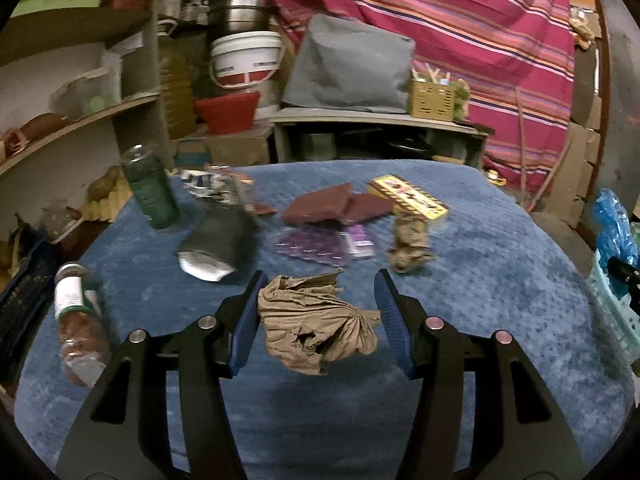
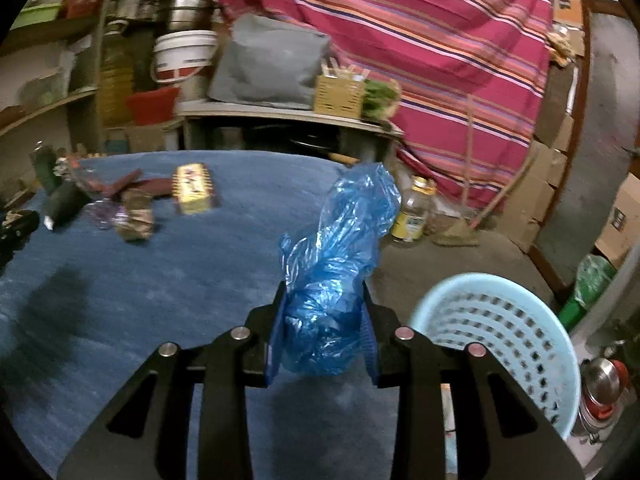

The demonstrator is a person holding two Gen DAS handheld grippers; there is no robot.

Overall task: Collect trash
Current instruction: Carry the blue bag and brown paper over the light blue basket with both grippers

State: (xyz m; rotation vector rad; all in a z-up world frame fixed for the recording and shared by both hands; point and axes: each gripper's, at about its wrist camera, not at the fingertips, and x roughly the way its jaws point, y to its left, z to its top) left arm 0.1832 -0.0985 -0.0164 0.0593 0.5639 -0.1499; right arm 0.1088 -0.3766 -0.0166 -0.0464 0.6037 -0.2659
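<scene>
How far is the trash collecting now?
Done: nothing shows in the light blue basket yet. In hand: the right gripper clamps a blue plastic bag; crumpled brown paper sits between the left gripper's open jaws. Left: bottles, wrappers and a yellow box on the blue cloth.

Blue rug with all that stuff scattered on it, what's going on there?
A person with a gripper in each hand is collecting trash off the blue rug. The right gripper is shut on a crumpled blue plastic bag, with the light blue basket just beside it. The left gripper is open around a crumpled brown paper bag. Bottles, wrappers and a yellow box remain.
</scene>
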